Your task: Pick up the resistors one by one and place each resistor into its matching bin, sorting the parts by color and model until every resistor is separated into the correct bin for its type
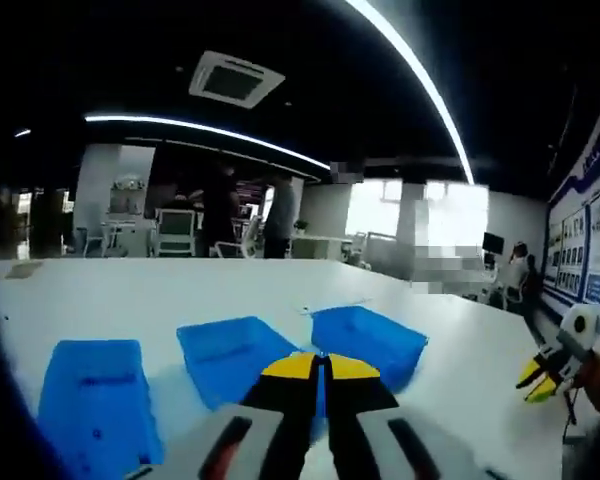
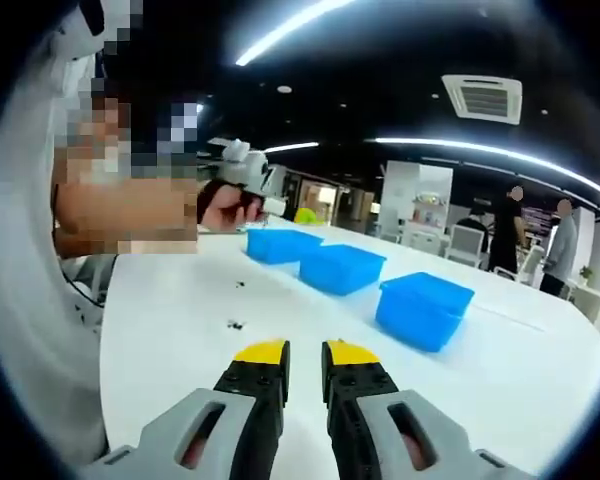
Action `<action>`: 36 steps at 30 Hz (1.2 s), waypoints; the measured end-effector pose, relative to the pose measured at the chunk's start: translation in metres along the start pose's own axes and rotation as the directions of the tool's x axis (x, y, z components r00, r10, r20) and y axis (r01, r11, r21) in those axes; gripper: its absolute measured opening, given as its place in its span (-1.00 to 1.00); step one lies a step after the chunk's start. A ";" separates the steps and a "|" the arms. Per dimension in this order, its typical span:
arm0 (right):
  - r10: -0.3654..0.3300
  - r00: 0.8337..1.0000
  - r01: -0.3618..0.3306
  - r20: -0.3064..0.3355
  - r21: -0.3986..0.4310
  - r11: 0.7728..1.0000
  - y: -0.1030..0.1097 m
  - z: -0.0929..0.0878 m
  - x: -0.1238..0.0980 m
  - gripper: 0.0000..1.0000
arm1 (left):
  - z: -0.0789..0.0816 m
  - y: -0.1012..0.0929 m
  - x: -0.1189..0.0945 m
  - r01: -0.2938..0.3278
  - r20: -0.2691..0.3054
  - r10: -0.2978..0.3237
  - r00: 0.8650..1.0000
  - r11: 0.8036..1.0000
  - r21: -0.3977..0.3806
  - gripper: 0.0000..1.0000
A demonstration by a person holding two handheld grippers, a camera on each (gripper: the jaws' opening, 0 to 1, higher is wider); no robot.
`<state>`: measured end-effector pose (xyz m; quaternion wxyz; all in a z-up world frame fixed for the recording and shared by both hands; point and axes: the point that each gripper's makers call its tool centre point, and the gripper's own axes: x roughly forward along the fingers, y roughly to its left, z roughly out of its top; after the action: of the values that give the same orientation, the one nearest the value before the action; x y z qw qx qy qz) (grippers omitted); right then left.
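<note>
Three blue bins stand in a row on the white table: in the left gripper view a left bin [image 1: 92,395], a middle bin [image 1: 228,350] and a right bin [image 1: 372,338]. My left gripper [image 1: 320,362] hovers just before the middle bin, its yellow-tipped jaws pressed together with nothing visible between them. In the right gripper view the same bins [image 2: 340,268] lie ahead. A few tiny dark resistors [image 2: 236,324] are scattered on the table before them. My right gripper [image 2: 306,352] is above the table, its jaws a little apart and empty. A hand holds the left gripper [image 2: 298,214] near the far bin.
The white table [image 2: 540,370] stretches wide around the bins. The right gripper [image 1: 538,380] shows at the table's right side. The person's sleeve [image 2: 30,330] fills the left. Two people [image 1: 250,215] stand by desks and chairs far behind the table.
</note>
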<state>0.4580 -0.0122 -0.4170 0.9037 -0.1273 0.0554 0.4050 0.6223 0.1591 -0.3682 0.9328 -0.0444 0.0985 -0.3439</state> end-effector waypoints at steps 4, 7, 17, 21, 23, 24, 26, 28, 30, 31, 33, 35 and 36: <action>-0.007 1.000 0.007 0.001 0.001 1.000 -0.002 0.000 -0.002 -0.69 | 0.000 0.010 0.012 -0.071 0.014 0.071 0.997 0.997 -0.007 -0.88; -0.006 1.000 0.006 0.003 -0.001 1.000 -0.002 0.001 -0.003 -0.69 | -0.004 0.016 0.015 -0.092 -0.002 0.092 0.996 0.996 -0.008 -0.88; 0.004 1.000 -0.004 0.004 -0.001 1.000 -0.003 0.001 -0.002 -0.69 | -0.005 0.022 0.012 -0.131 0.000 0.131 0.991 0.991 -0.004 -0.88; 0.003 1.000 -0.003 0.009 0.004 1.000 -0.005 0.000 -0.002 -0.69 | -0.003 0.034 0.011 -0.172 0.010 0.173 0.985 0.985 -0.007 -0.79; 0.003 1.000 -0.003 0.006 0.007 1.000 -0.006 -0.001 -0.002 -0.69 | 0.000 0.043 0.011 -0.187 0.023 0.188 0.982 0.982 -0.017 -0.59; 0.004 1.000 -0.004 0.005 0.008 1.000 -0.006 -0.001 -0.001 -0.69 | 0.001 0.045 0.011 -0.190 0.029 0.191 0.981 0.981 -0.028 -0.50; 0.007 1.000 -0.007 0.003 0.005 1.000 -0.006 -0.002 -0.001 -0.69 | 0.001 0.047 0.012 -0.188 0.026 0.191 0.981 0.978 -0.092 -0.36; 0.008 1.000 -0.008 0.006 0.005 1.000 -0.007 -0.001 0.000 -0.69 | 0.002 0.049 0.012 -0.178 0.028 0.182 0.983 0.979 -0.100 -0.38; 0.007 1.000 -0.007 0.008 0.007 1.000 -0.007 -0.001 0.001 -0.69 | 0.002 0.050 0.011 -0.181 0.025 0.183 0.983 0.981 -0.073 -0.38; 0.006 1.000 -0.006 0.008 0.008 1.000 -0.007 -0.001 0.001 -0.69 | 0.002 0.049 0.011 -0.178 0.026 0.180 0.983 0.982 -0.069 -0.40; 0.007 1.000 -0.008 0.008 0.009 1.000 -0.007 -0.001 0.002 -0.69 | 0.003 0.048 0.010 -0.167 0.025 0.169 0.985 0.984 -0.067 -0.43; 0.011 1.000 -0.011 0.005 0.007 1.000 -0.006 -0.001 0.002 -0.69 | 0.005 0.048 0.009 -0.163 0.027 0.165 0.986 0.985 -0.050 -0.44; 0.012 1.000 -0.012 0.005 0.006 1.000 -0.006 -0.001 0.003 -0.69 | 0.006 0.048 0.008 -0.163 0.030 0.165 0.986 0.986 -0.044 -0.45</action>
<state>0.4642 -0.0146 -0.4176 0.9017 -0.1231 0.0555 0.4106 0.6594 0.1905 -0.3708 0.9583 -0.0611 0.0930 -0.2631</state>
